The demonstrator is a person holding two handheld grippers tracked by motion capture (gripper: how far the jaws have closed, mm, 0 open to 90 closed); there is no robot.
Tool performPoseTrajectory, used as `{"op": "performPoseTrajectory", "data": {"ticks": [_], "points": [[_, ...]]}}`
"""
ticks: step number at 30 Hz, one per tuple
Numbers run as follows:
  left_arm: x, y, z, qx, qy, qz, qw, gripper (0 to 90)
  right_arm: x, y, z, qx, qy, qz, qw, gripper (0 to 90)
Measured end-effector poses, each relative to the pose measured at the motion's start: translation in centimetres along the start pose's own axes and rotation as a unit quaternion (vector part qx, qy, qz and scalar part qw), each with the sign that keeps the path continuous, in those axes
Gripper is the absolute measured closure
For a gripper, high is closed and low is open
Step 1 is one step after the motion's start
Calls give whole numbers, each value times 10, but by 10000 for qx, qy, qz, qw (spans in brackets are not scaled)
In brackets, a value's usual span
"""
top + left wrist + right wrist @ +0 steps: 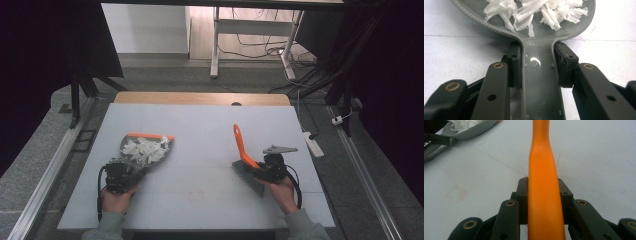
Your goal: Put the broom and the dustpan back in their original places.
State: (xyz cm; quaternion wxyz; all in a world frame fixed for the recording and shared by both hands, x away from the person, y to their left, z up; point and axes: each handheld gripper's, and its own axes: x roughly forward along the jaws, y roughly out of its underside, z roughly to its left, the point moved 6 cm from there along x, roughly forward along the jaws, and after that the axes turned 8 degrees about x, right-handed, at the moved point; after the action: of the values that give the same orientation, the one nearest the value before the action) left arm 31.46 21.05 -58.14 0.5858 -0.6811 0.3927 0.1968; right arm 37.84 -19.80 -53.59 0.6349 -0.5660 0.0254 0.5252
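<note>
On the white table (200, 125) I have both grippers down near its near edge, well apart from each other. My left gripper (120, 175) is clamped on the grey handle of the dustpan (150, 155); in the left gripper view the two pads press against either side of that handle (540, 82), with no gap showing. The pan lies ahead of the jaws, on the left half of the table, with an orange strip along its far edge. A heap of white paper shreds (536, 11) sits inside the pan, spread across its floor up to the ribbed rim.

My right gripper (270, 167) is closed on the orange handle of the brush (241, 145). In the right gripper view the pads hug the handle (544, 195) on both sides, and it runs straight up between them. From the high view the handle slants up and away from the hand, while the dark brush head rests low on the table just left of the gripper. The dustpan shows at the top left corner of the right gripper view.
</note>
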Motion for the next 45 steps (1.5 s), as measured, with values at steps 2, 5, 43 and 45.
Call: {"op": "performPoseTrajectory", "data": {"ticks": [2, 5, 43, 45], "points": [[0, 0, 0, 15, -9, -4, 10000, 612, 1, 0, -3, 37, 41, 9, 10000, 705], [-1, 0, 0, 27, 38, -29, 10000, 602, 2, -1, -9, 75, 88, 25, 9999, 704], [-29, -6, 3, 947, 94, -269, 9951, 271, 10, -6, -49, -69, 1173, 739, 9903, 444], [-29, -6, 3, 956, 94, -269, 9950, 271, 10, -6, -49, -71, 1162, 732, 9905, 444]]}}
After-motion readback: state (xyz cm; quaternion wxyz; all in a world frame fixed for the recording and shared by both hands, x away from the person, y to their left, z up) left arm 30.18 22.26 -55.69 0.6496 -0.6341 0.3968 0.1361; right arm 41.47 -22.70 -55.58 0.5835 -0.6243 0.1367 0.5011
